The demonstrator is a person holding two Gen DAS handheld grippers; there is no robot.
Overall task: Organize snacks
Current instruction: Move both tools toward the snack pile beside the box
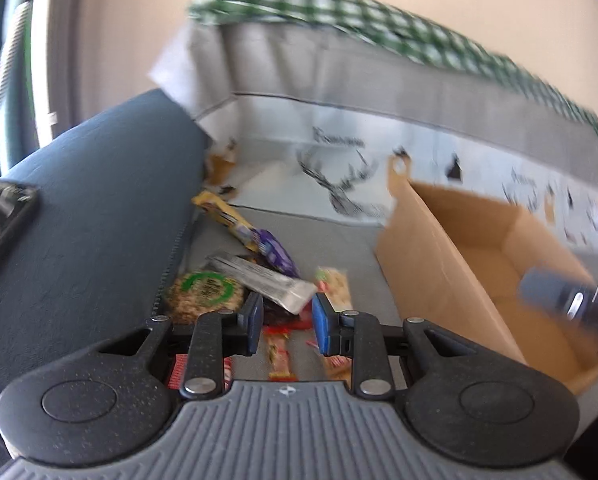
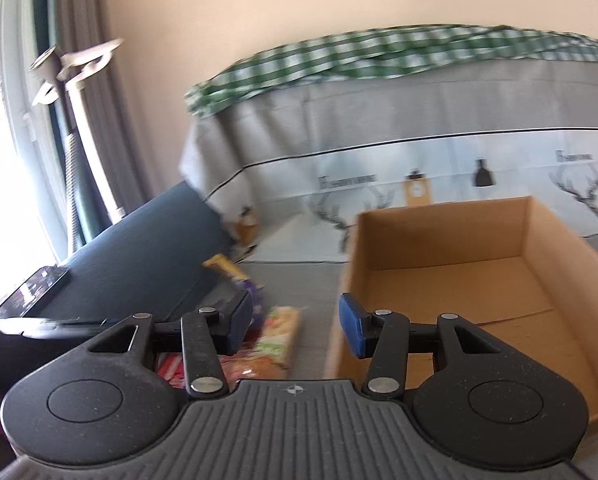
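Snacks (image 1: 259, 276) sit in a loose pile on the grey seat, wedged between the blue cushion (image 1: 91, 208) and the box (image 1: 431, 264), which looks empty so far.

Left wrist view: the left gripper (image 1: 285, 322) hovers low over the near edge of the pile, jaws partly apart and nothing between them. A silver bar (image 1: 267, 282) lies just ahead of the tips, overlapping a round green-label pack (image 1: 205, 294). A red-and-yellow wrapper (image 1: 281, 354) sits right under the jaws. I'd go for whatever's on top first, so probably the silver bar, gripped across its narrow side so it doesn't swing. The picture is blurry, so take that loosely.

Right wrist view: the right gripper (image 2: 295, 330) is wide open, also empty, hanging over the gap between the pile and the box wall. A pale pack (image 2: 279, 338) lies just below. Seems smart to keep it clear of the cardboard edge when dropping stuff in.
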